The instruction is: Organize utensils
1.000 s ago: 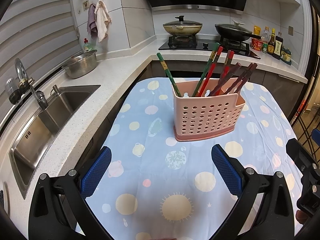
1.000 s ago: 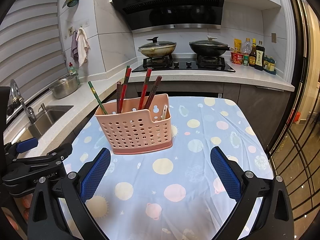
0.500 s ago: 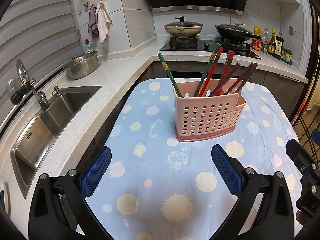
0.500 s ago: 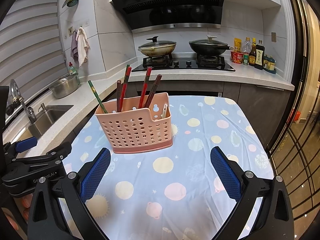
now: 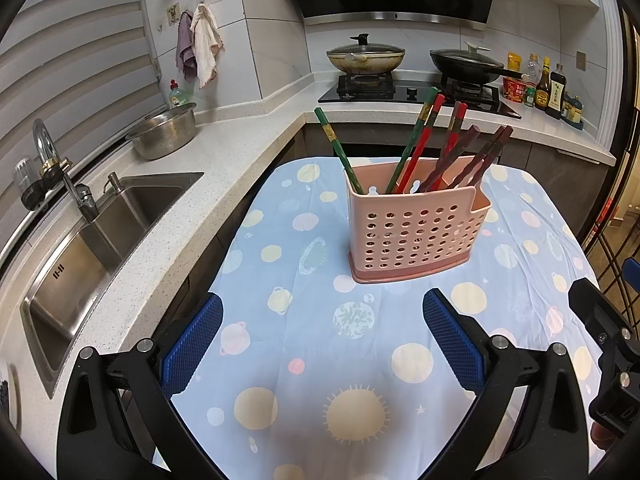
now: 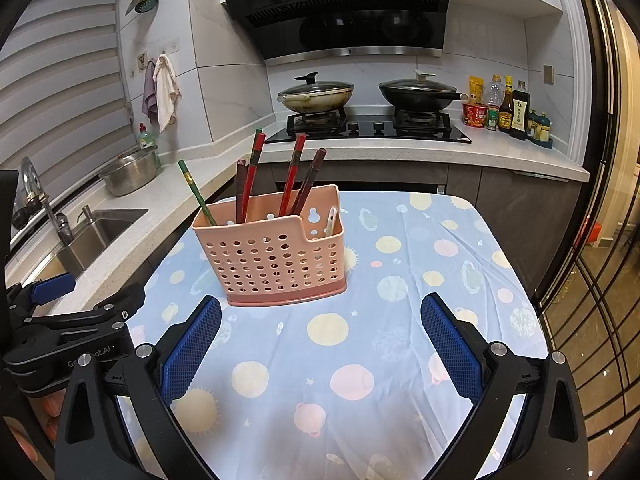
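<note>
Steel sink (image 5: 100, 232) lies far left of the pink holder (image 5: 416, 232). Nearer me than the holder, my left claw (image 5: 322, 344) hangs empty, blue pads wide apart. Chopsticks (image 5: 420, 148) stand slanted inside the holder on the dotted cloth (image 5: 320, 360). Right of them, my right claw (image 6: 320, 348) gapes too, gripping nothing.

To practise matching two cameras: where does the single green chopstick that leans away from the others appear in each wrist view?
Left wrist: green chopstick just above centre, at the pink holder's left end, leaning left.
Right wrist: green chopstick left of centre, again at the pink holder's left end.
Shared landmark: steel bowl on the counter.
</note>
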`<state>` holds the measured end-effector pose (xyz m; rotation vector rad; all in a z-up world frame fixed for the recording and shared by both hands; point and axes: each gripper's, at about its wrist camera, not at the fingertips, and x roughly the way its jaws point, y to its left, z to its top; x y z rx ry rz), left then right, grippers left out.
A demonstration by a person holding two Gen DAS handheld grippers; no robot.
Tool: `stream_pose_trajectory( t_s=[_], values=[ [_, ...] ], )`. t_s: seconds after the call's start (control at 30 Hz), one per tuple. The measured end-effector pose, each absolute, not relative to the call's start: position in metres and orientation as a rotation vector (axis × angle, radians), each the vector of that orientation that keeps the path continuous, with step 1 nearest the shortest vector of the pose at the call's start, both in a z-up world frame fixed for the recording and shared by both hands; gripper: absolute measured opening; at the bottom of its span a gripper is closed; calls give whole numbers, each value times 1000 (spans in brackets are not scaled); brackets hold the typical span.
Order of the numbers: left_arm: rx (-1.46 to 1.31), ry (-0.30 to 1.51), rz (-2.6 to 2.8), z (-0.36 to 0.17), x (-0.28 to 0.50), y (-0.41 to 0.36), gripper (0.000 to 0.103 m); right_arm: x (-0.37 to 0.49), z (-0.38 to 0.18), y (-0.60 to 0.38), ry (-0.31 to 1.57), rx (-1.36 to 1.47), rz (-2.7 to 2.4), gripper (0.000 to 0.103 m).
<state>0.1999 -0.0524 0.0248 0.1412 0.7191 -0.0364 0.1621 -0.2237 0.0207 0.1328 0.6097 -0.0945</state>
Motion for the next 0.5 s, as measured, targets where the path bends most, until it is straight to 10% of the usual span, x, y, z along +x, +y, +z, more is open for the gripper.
stream_pose_trajectory(
  t_s=[0.5],
  values=[
    [137,728,-38,23,199,-51,96,161,19,-222,617,129,-106,96]
  ],
)
